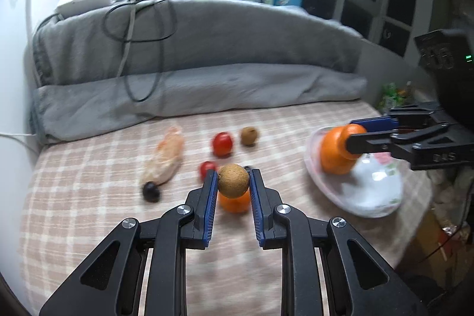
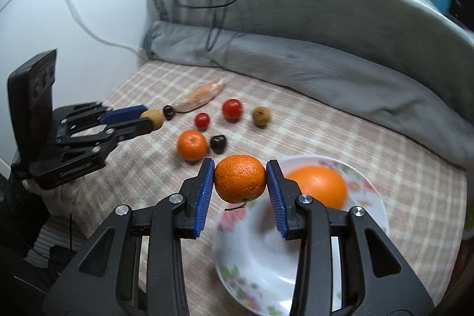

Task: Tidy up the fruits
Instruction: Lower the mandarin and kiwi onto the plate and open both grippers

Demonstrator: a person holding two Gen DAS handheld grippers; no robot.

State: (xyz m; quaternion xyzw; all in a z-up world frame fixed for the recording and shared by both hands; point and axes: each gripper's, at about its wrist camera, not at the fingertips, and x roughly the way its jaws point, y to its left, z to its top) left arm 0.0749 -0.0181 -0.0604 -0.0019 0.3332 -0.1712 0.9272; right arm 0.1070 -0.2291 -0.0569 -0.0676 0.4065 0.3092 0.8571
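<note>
While my right gripper [image 2: 240, 182] clamps a mandarin [image 2: 240, 179] over the plate [image 2: 370, 188] beside an orange [image 2: 318, 187], my left gripper [image 1: 233, 182] pinches a longan [image 1: 233, 180] above the checked cloth [image 1: 89, 182]. Beyond lie another mandarin [image 2: 192, 145], two tomatoes [image 2: 232, 109], cherries [image 2: 218, 143], a second longan [image 2: 261, 116].

Glossy glazed plate [image 2: 376, 197], matt woven checked cloth [image 2: 340, 132], pitted mandarin [image 2: 240, 182].

Orange mandarin [image 2: 240, 182], brown longan [image 1: 233, 180], red tomatoes [image 2: 232, 109], beige-checked cloth [image 2: 296, 120] (floral white bowl [image 2: 376, 215])
</note>
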